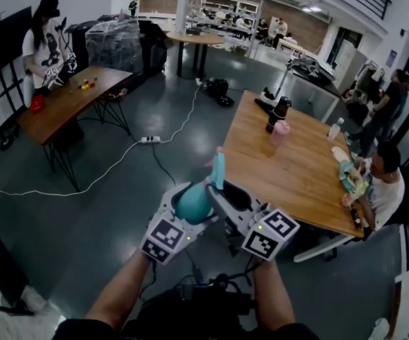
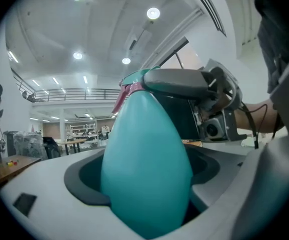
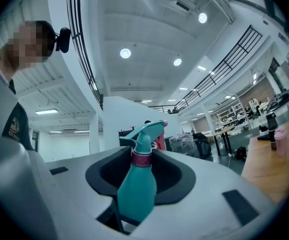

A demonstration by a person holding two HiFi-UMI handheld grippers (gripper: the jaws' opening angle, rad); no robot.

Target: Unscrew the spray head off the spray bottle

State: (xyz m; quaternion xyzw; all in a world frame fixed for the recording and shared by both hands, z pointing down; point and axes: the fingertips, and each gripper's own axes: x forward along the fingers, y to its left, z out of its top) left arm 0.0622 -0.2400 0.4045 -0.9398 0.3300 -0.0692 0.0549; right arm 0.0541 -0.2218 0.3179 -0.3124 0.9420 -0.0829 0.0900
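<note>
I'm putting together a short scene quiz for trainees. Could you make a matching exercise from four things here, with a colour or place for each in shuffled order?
Things:
1. spray bottle
2. ring round its neck
3. power strip
4. black flask

Colour or place:
A. on the wooden table
B. teal
C. on the floor
D. dark pink

Pairs: 1-B, 2-D, 3-C, 4-A
</note>
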